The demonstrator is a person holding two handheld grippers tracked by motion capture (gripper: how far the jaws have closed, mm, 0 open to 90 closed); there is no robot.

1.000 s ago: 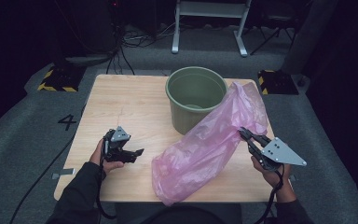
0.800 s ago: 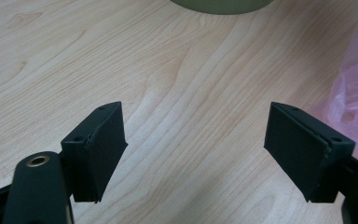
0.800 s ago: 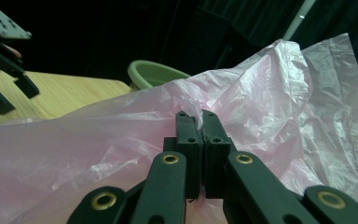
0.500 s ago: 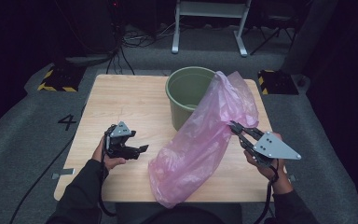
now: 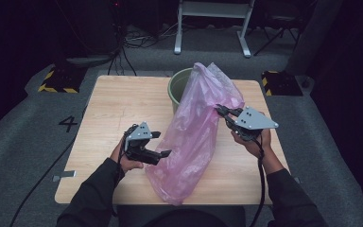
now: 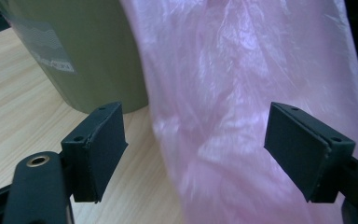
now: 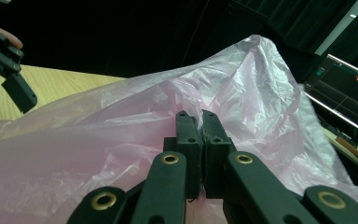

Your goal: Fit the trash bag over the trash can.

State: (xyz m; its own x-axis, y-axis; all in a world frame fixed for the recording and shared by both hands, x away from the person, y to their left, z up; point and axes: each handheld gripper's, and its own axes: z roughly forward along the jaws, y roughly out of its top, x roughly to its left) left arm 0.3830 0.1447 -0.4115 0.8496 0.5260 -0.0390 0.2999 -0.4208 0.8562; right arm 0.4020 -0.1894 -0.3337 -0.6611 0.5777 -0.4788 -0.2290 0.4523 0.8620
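A pink plastic bag [image 5: 194,127] is lifted at its upper part, while its lower end lies on the wooden table [image 5: 113,104]. My right gripper [image 5: 220,111] is shut on the bag's film at its right edge; in the right gripper view the jaws [image 7: 200,119] pinch the bag [image 7: 121,126]. My left gripper [image 5: 163,144] is open just left of the bag's lower half. In the left gripper view its jaws [image 6: 200,140] frame the bag [image 6: 242,93] without touching it. A green bin [image 5: 177,85] stands behind the bag, partly hidden by it.
The bin [image 6: 88,51] stands on the table [image 6: 9,107] close to my left jaw. Across the bag is the left gripper [image 7: 14,84]. Black stands and cables sit on the grey floor beyond the table. A lit monitor [image 7: 349,88] is at the right.
My right gripper has raised the bag and carried it leftward, so the bag now rises in front of the bin. My left gripper has moved right and up toward the bag.
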